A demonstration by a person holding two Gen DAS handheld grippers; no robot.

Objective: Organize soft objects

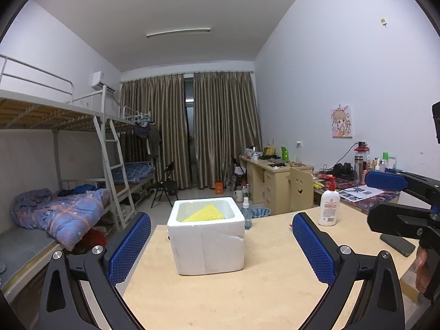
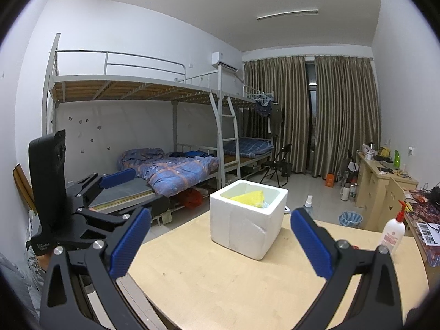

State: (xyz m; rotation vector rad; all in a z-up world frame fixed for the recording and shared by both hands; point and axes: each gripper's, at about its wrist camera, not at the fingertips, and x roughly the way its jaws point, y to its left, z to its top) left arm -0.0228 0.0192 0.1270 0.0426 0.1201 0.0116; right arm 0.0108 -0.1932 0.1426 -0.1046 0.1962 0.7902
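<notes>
A white foam box [image 1: 207, 236] stands on the pale wooden table [image 1: 247, 297], with a yellow ribbed sponge [image 1: 203, 213] lying inside it. My left gripper [image 1: 221, 244] is open, its blue pads wide apart on either side of the box, held back from it. In the right wrist view the same foam box [image 2: 247, 220] holds the yellow sponge [image 2: 249, 198], and my right gripper [image 2: 220, 244] is open and empty, short of the box. The right gripper [image 1: 396, 198] also shows at the right edge of the left view, and the left gripper [image 2: 110, 189] at the left of the right view.
A white pump bottle [image 1: 328, 206] and a dark phone [image 1: 397, 244] sit on the table's right side. A small spray bottle [image 1: 246, 214] stands behind the box. Bunk beds [image 2: 165, 126] line the left wall, desks [image 1: 275, 181] the right, a folding chair [image 1: 165, 187] beyond.
</notes>
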